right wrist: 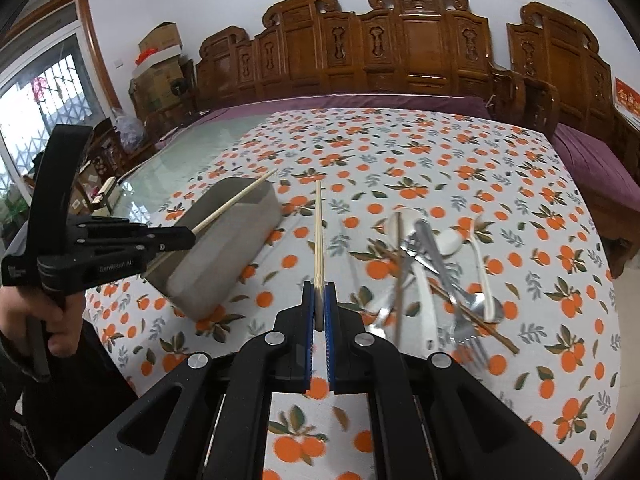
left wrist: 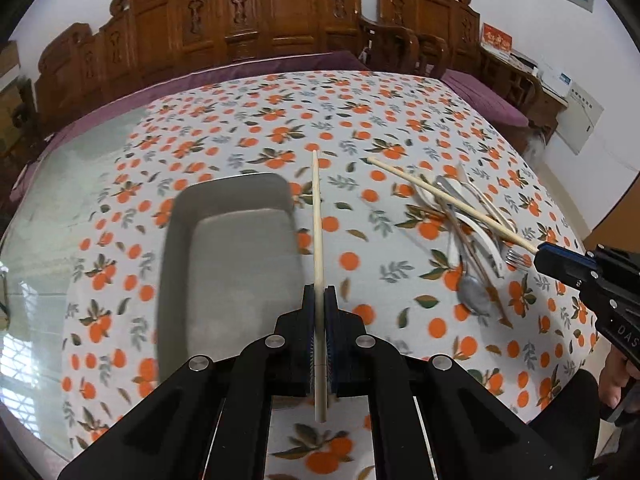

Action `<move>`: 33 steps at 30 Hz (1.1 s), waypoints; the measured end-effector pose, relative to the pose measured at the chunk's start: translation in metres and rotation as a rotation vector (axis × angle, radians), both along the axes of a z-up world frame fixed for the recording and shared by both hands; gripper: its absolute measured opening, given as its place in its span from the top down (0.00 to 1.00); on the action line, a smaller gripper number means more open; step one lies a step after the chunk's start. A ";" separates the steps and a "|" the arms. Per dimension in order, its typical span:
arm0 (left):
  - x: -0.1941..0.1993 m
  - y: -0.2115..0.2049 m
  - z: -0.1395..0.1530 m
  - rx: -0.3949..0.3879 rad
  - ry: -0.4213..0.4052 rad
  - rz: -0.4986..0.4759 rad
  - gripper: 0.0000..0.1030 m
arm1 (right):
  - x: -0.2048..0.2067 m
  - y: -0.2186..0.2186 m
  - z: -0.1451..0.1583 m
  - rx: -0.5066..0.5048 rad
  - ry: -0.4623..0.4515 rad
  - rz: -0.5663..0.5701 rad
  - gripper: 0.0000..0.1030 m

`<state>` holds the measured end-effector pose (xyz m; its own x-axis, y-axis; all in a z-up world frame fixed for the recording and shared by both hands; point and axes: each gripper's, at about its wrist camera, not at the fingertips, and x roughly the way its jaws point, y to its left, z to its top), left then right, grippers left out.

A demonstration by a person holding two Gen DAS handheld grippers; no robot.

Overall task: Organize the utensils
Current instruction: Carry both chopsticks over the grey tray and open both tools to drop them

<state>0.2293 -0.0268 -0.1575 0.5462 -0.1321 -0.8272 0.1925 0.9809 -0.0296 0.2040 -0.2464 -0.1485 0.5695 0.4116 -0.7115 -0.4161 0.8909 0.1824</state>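
While the left gripper (left wrist: pixel 319 292) is clamped on one pale chopstick (left wrist: pixel 317 216) above the grey tray's (left wrist: pixel 224 248) right rim, the right gripper (right wrist: pixel 319 290) pinches a second chopstick (right wrist: pixel 318 236) over the orange-print tablecloth (right wrist: pixel 440 148). The remaining utensils (right wrist: pixel 436 272) (spoons, forks, brown chopsticks) lie heaped toward the table's right edge.

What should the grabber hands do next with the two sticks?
Probably lower the left gripper so its chopstick goes into the empty gray tray, because both grippers are shut on chopsticks and the left one already hangs at the tray's edge.
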 end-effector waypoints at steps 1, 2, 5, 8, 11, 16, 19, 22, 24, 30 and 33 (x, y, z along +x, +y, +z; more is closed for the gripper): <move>0.000 0.004 0.000 0.001 0.001 0.003 0.96 | 0.000 0.005 0.000 0.001 0.000 0.002 0.94; 0.001 0.009 0.000 0.003 0.002 0.006 0.96 | 0.000 0.009 0.001 0.003 0.000 0.003 0.94; 0.004 0.023 -0.002 0.005 0.013 0.013 0.96 | 0.000 0.020 0.002 0.006 0.001 0.008 0.94; 0.007 0.038 -0.009 0.006 0.033 0.023 0.96 | 0.000 0.029 0.004 0.008 0.000 0.016 0.94; 0.010 0.047 -0.017 0.002 0.053 0.029 0.96 | 0.001 0.038 0.005 0.011 0.002 0.025 0.94; 0.017 0.059 -0.032 -0.007 0.077 0.039 0.96 | 0.003 0.051 0.005 0.004 0.007 0.038 0.94; 0.023 0.062 -0.039 -0.016 0.086 0.039 0.96 | 0.003 0.057 0.004 0.003 0.011 0.043 0.94; 0.027 0.064 -0.044 -0.031 0.094 0.036 0.96 | 0.003 0.063 0.003 0.003 0.017 0.049 0.94; 0.028 0.066 -0.045 -0.042 0.087 0.039 0.95 | 0.003 0.066 0.003 0.004 0.018 0.053 0.94; 0.025 0.075 -0.037 -0.036 0.026 0.058 0.88 | 0.003 0.079 0.004 0.021 0.022 0.063 0.94; 0.021 0.082 -0.027 -0.020 -0.021 0.068 0.83 | 0.005 0.088 0.003 0.028 0.026 0.071 0.94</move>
<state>0.2504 0.0549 -0.1841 0.5720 -0.1100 -0.8128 0.1260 0.9910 -0.0454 0.2085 -0.1587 -0.1452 0.5194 0.4704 -0.7135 -0.4726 0.8537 0.2188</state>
